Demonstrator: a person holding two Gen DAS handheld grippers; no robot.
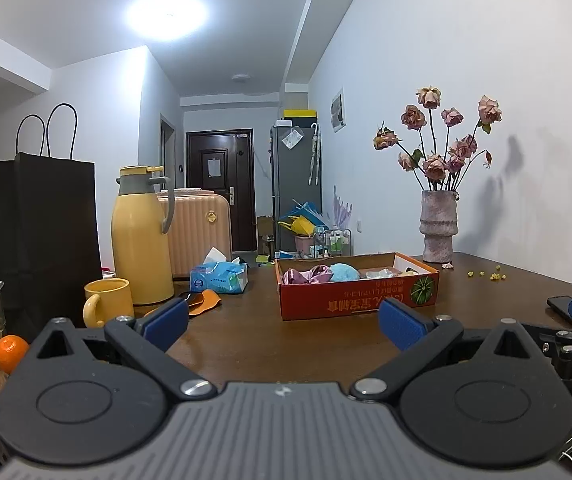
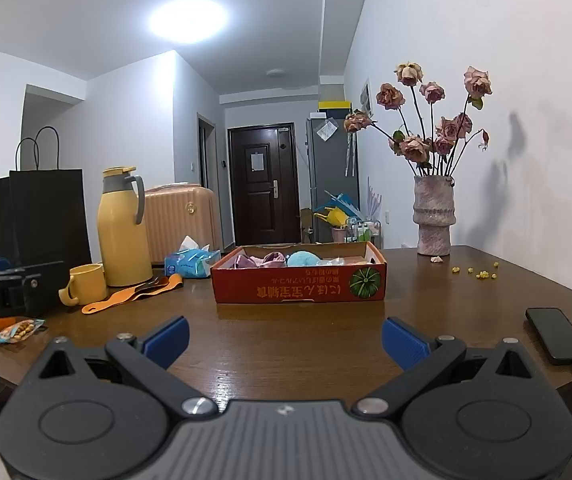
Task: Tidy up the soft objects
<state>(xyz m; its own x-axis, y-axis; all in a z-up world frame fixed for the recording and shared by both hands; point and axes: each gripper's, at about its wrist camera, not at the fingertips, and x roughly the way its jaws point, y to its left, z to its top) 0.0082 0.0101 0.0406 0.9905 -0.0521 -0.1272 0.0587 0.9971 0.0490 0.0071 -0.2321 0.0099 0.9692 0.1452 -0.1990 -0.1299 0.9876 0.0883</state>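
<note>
A red cardboard box [image 1: 360, 299] [image 2: 298, 286] stands mid-table. It holds a shiny pink cloth [image 1: 310, 274] [image 2: 260, 260] and a fluffy light-blue soft thing [image 1: 344, 272] [image 2: 304, 259]. An orange and black strap [image 1: 202, 302] [image 2: 136, 294] lies on the table left of the box. My left gripper [image 1: 284, 326] is open and empty, low over the near table. My right gripper [image 2: 286, 340] is open and empty, facing the box from the front. Each gripper shows at the edge of the other's view.
A yellow thermos [image 1: 140, 236] [image 2: 122, 228], yellow mug [image 1: 108, 302] [image 2: 84, 284], blue tissue pack [image 1: 218, 276] [image 2: 190, 262] and black paper bag [image 1: 44, 240] stand at the left. A vase of dried roses [image 2: 434, 216] is back right. A phone [image 2: 558, 336] lies at the right; an orange [image 1: 10, 352] and glass at the left.
</note>
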